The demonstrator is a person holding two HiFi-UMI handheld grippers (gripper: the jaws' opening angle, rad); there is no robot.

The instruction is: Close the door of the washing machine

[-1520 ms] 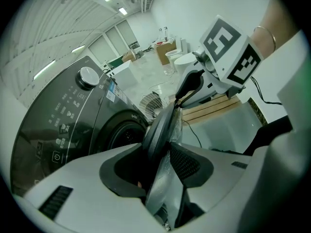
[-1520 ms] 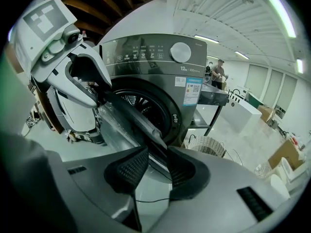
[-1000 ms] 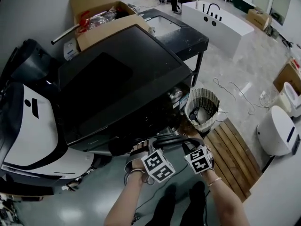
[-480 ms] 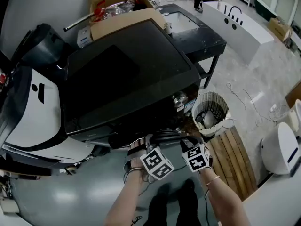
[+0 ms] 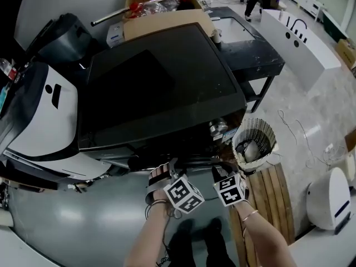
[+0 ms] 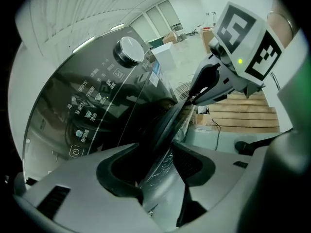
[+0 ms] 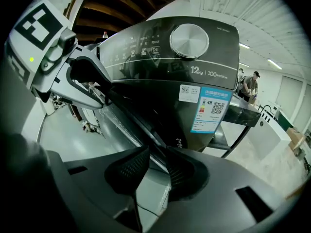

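1. Head view: I am standing in front of the dark washing machine (image 5: pixel 161 88) and looking down on its top. Its door (image 5: pixel 192 161) is hanging open at the front, low in the picture. I am holding my left gripper (image 5: pixel 167 171) and my right gripper (image 5: pixel 221 170) side by side at the door's edge. A wicker basket (image 5: pixel 255 143) is sitting just to the right of the machine, beside a wooden slat platform (image 5: pixel 267 204).

2. Left gripper view: my left gripper (image 6: pixel 158 166) has just been opening its jaws, and they are standing apart. The door (image 6: pixel 167 123) is running edge-on between them, with a gap at one pad. Further along the same edge I am seeing my right gripper (image 6: pixel 197 93). The control panel (image 6: pixel 92 106) and its dial (image 6: pixel 132 50) are lying to the left.

3. Right gripper view: my right gripper (image 7: pixel 155 166) has just been closing its jaws, and they are pinching the door's rim (image 7: pixel 131 115), which is filling the narrow gap between the pads. My left gripper (image 7: pixel 104 93) is sitting on that rim further up. A blue label (image 7: pixel 211 110) is showing on the machine's front below the dial (image 7: pixel 189 40).
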